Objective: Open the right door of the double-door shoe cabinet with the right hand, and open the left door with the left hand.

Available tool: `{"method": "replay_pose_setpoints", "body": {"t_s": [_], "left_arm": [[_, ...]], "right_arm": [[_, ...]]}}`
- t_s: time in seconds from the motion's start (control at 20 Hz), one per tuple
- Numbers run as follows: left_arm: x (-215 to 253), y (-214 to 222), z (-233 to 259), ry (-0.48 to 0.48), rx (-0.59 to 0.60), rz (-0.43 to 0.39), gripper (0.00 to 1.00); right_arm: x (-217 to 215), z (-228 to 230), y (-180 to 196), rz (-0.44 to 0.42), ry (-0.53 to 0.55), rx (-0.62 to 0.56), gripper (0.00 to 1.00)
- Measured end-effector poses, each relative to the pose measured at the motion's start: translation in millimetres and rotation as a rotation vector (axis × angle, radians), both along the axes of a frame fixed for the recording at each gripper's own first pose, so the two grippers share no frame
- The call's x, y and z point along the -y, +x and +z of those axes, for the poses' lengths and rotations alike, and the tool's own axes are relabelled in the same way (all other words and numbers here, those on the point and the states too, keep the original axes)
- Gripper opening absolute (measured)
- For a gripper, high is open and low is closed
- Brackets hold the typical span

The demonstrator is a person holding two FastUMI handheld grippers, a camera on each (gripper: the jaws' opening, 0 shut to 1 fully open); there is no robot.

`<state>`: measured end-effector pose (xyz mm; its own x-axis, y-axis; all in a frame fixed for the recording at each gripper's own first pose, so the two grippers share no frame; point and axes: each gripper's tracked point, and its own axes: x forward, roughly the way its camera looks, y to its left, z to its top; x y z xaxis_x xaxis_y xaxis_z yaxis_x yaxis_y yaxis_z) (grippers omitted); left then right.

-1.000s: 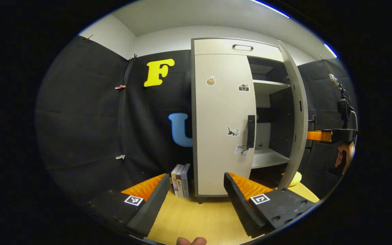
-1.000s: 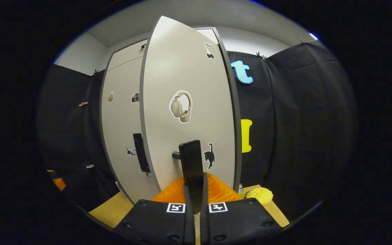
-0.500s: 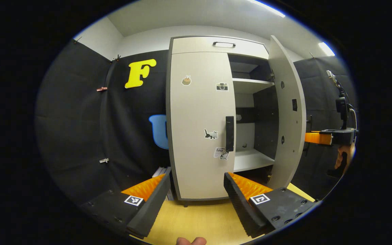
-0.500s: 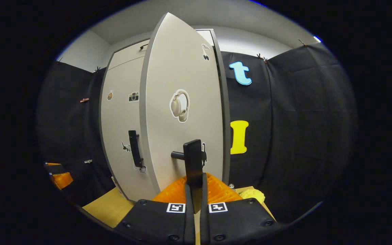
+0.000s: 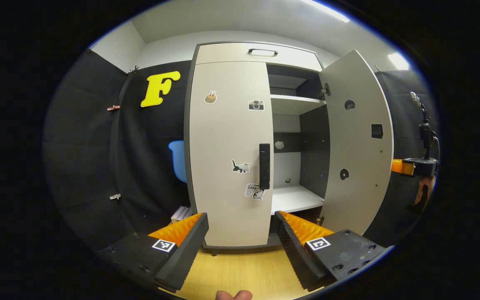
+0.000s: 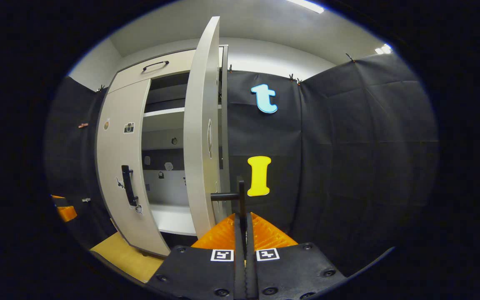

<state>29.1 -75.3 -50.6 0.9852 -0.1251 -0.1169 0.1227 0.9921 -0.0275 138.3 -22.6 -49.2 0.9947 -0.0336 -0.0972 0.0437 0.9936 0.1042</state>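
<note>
In the left gripper view, the left tongs [image 5: 240, 233] gape open near the shut left door [image 5: 229, 154] and its handle [image 5: 264, 166]; the right door [image 5: 356, 141] stands swung open. In the right gripper view, the right tongs [image 6: 243, 216] clamp the right door's handle [image 6: 240, 196].

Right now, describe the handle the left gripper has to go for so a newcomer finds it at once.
Find the tall pale shoe cabinet against the black cloth wall, then its closed left door. The left door handle is the dark vertical bar at that door's inner edge, mid-height, between a cat sticker and the open compartment. The other handle is clamped in the right gripper.
</note>
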Motion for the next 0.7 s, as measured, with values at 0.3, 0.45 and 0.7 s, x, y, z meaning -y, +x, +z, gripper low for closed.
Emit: {"method": "replay_pose_setpoints", "body": {"t_s": [0.3, 0.45, 0.7], "left_arm": [[11.2, -6.6, 3.4, 0.002, -0.004, -0.025, 0.98], [13.5, -10.2, 2.5, 0.007, -0.006, -0.032, 0.98], [24.0, -1.1, 5.9, 0.006, -0.009, -0.050, 0.98]], "right_arm": [[-2.8, -0.5, -16.0, -0.009, -0.086, 0.012, 0.09], [-3.2, 3.9, -25.9, -0.040, -0.094, -0.006, 0.08], [17.8, 16.2, -57.3, -0.131, -0.031, -0.002, 0.16]]}}
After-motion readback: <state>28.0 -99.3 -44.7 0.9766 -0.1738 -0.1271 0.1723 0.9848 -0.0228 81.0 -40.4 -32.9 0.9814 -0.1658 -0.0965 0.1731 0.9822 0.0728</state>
